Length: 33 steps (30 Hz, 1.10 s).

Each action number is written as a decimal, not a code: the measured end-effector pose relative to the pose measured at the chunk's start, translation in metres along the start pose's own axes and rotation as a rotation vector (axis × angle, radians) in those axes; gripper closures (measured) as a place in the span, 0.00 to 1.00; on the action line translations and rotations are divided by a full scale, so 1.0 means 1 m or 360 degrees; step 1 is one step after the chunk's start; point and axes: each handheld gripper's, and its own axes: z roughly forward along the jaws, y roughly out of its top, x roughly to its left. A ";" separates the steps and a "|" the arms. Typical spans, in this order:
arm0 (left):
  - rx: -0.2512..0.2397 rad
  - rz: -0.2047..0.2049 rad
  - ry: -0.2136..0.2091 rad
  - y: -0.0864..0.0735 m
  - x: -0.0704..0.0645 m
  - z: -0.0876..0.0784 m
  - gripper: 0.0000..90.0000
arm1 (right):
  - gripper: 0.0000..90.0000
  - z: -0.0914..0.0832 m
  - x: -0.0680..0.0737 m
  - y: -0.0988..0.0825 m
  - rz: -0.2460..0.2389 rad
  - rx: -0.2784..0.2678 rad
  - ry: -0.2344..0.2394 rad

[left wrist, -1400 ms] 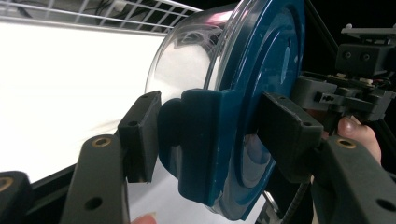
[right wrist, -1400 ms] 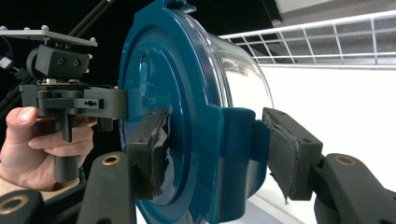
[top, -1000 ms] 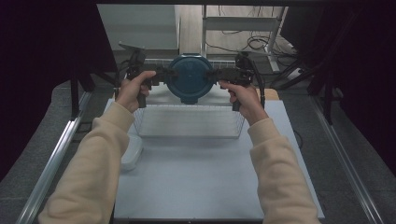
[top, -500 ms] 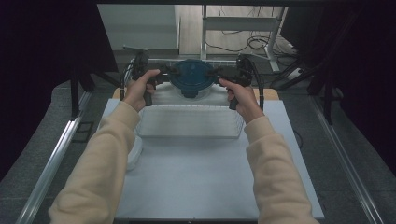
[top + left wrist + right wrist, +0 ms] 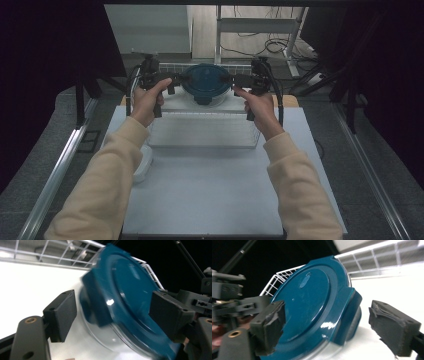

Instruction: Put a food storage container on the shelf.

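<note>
A round clear container with a dark blue clip-on lid [image 5: 206, 82] rests tilted at the far end of a white wire basket [image 5: 202, 131]. My left gripper [image 5: 172, 84] is at its left side and my right gripper [image 5: 236, 80] at its right. In the left gripper view the lid [image 5: 125, 297] lies between the pads [image 5: 61, 315], with a gap at the left pad. In the right gripper view a lid clip [image 5: 347, 312] sits between the pads [image 5: 393, 332], clear of the right one. Both pairs of jaws have just been opening and stand open around the container.
A white shallow dish [image 5: 142, 165] lies on the white table [image 5: 210, 200] left of the basket. The basket's wire walls [image 5: 374, 255] rise behind the container. Metal rails run along both table sides, and cables and a frame stand beyond the far edge.
The container has gone from raised, with its lid facing the camera, to lower and flatter at the basket's far end. Both hands moved forward with it.
</note>
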 end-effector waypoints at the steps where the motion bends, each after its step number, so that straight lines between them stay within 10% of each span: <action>1: -0.0031 0.0082 0.0034 -0.007 -0.008 -0.010 0.24 | 0.12 -0.006 0.003 -0.003 -0.0057 -0.0015 -0.0005; 8: -0.0003 0.0394 0.0141 -0.049 -0.034 -0.038 0.24 | 0.14 -0.044 0.017 -0.032 -0.0383 -0.0021 -0.0082; 12: 0.0037 0.0477 0.0082 -0.082 -0.042 -0.049 0.24 | 0.15 -0.061 0.018 -0.060 -0.0494 -0.0007 -0.0114; 22: 0.0084 0.0656 0.0123 -0.169 -0.051 -0.078 0.25 | 0.19 -0.099 0.011 -0.143 -0.0520 0.0025 0.0043; 33: 0.0254 0.0642 0.0148 -0.244 -0.032 -0.074 0.27 | 0.19 -0.109 -0.010 -0.229 -0.0528 0.0167 -0.0052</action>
